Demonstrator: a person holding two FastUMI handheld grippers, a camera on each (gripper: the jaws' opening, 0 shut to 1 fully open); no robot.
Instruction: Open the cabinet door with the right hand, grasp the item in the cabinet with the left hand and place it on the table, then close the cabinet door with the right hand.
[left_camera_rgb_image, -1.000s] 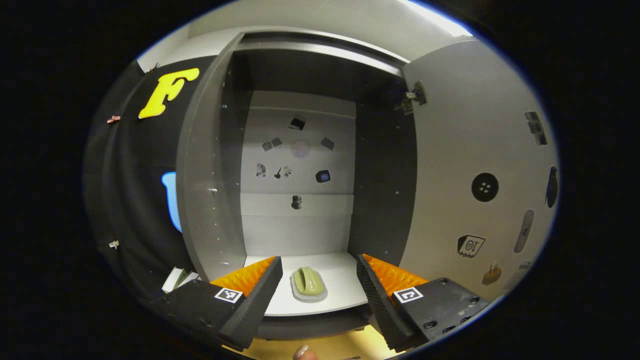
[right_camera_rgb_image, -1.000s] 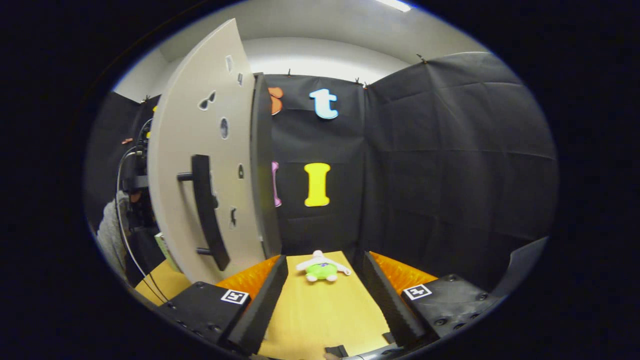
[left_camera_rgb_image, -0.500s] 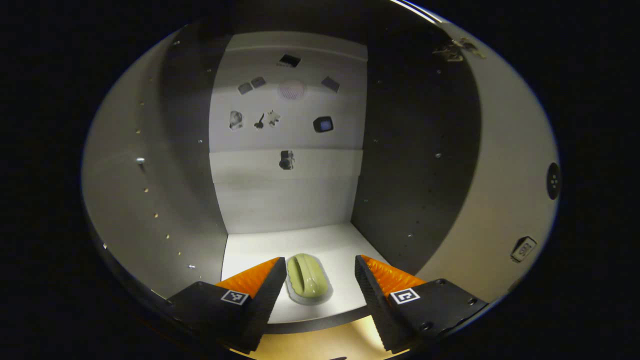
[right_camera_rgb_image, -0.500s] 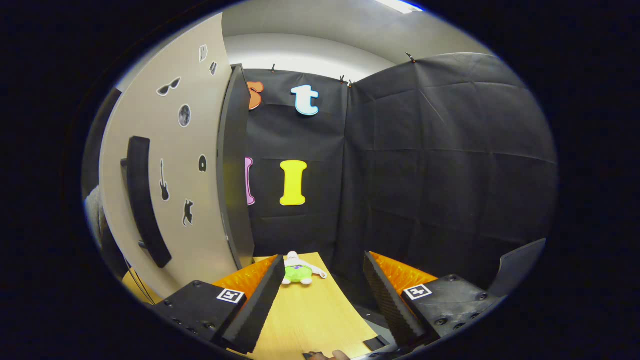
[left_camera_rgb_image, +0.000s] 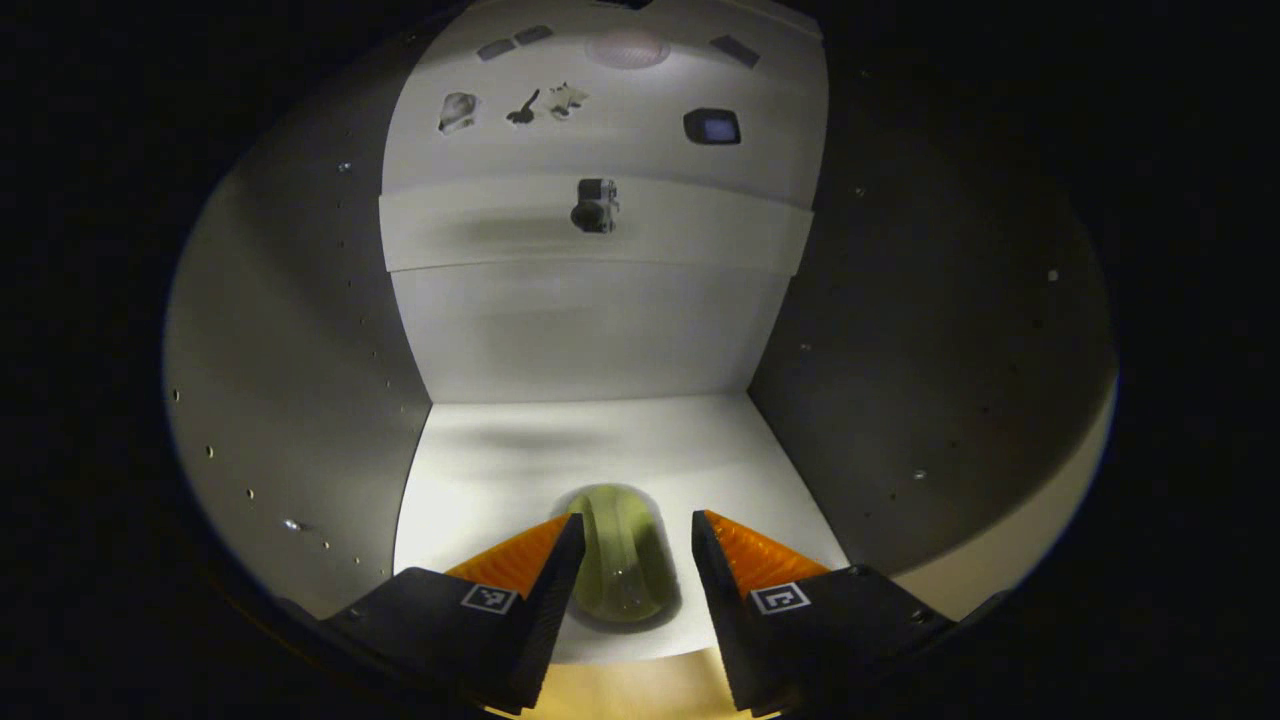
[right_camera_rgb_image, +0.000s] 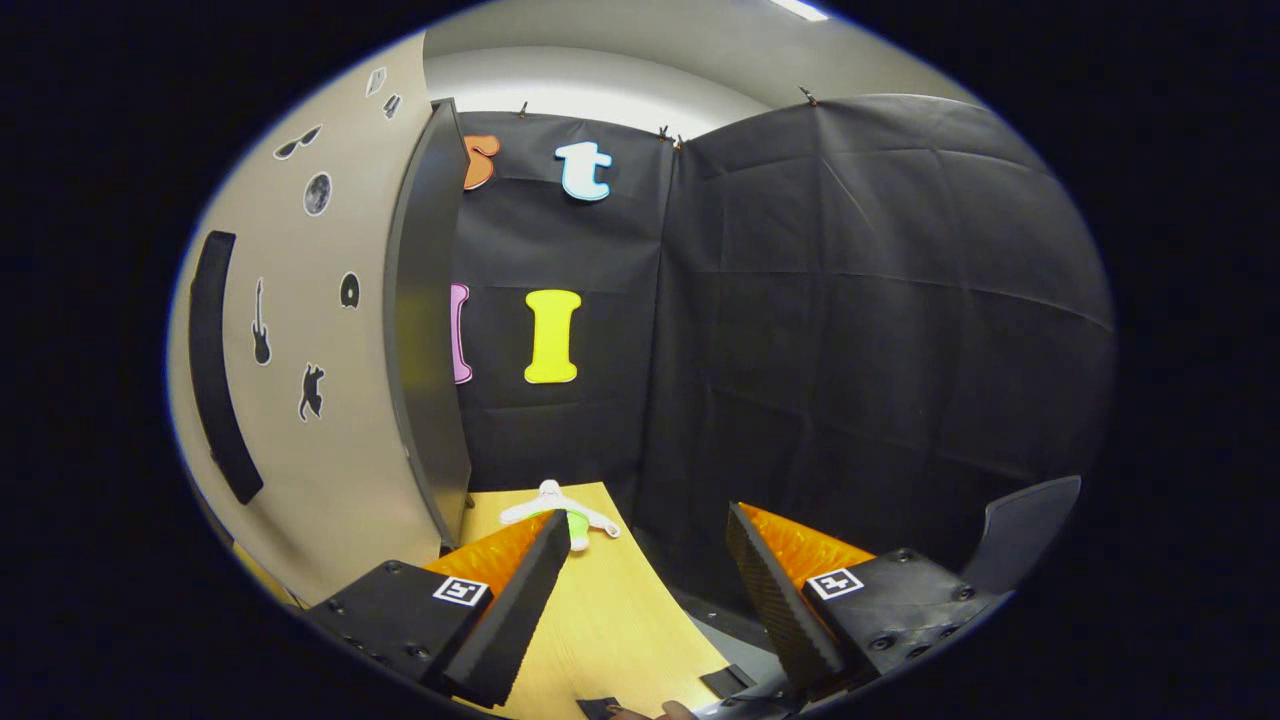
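Left gripper (left_camera_rgb_image: 628, 545) parted, straddling green item (left_camera_rgb_image: 618, 565) on cabinet floor (left_camera_rgb_image: 500, 470) | right gripper (right_camera_rgb_image: 650, 545) parted, empty, beside open door (right_camera_rgb_image: 300, 400)

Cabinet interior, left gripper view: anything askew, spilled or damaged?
Nothing stands out. The green item lies flat on the white cabinet floor, between the open left tongs, intact, with no spill around it. The back wall's stickers look deliberate.

Black cloth wall (right_camera_rgb_image: 860, 300), wooden table (right_camera_rgb_image: 620, 620)

Glossy green item (left_camera_rgb_image: 617, 565), matt white cabinet shelf (left_camera_rgb_image: 500, 470), wood-grain table (right_camera_rgb_image: 610, 620).
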